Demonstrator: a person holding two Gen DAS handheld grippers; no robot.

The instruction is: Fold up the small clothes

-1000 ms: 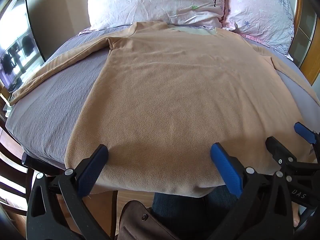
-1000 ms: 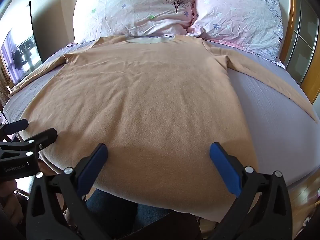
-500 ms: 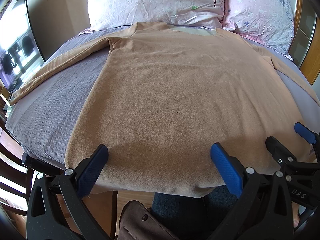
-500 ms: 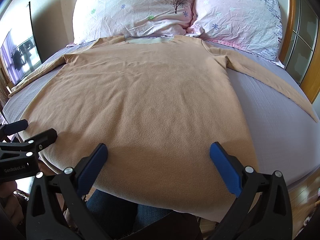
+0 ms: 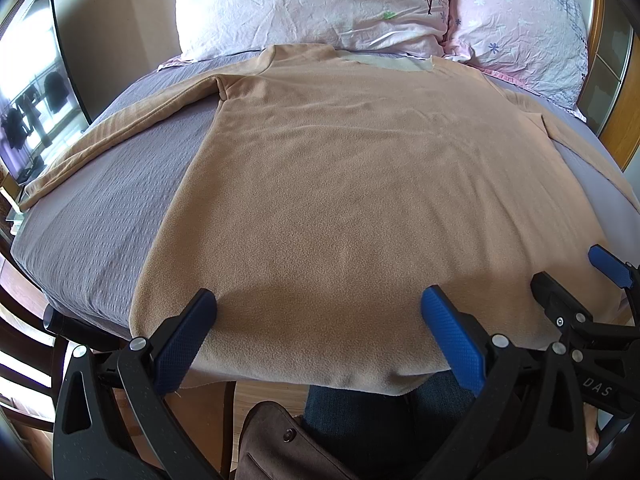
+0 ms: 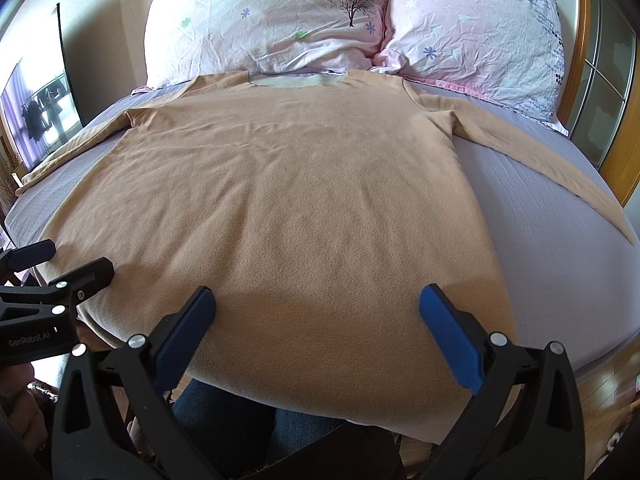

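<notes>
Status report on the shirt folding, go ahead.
Left gripper and right gripper both open, empty, poised at the hem. Tan shirt flat on the bed, sleeves spread, unfolded. Nothing lying on the shirt.

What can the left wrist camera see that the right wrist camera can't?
Only the left wrist view shows the brown bag down by the person's legs, and the right gripper poking in from the right edge.

Only the right wrist view shows the shirt's whole right sleeve stretched across the purple bedsheet, and the left gripper coming in from the left edge.

Both show the tan shirt spread flat with the hem nearest, two flowery pillows behind the collar, and open blue-padded fingers with nothing held.
</notes>
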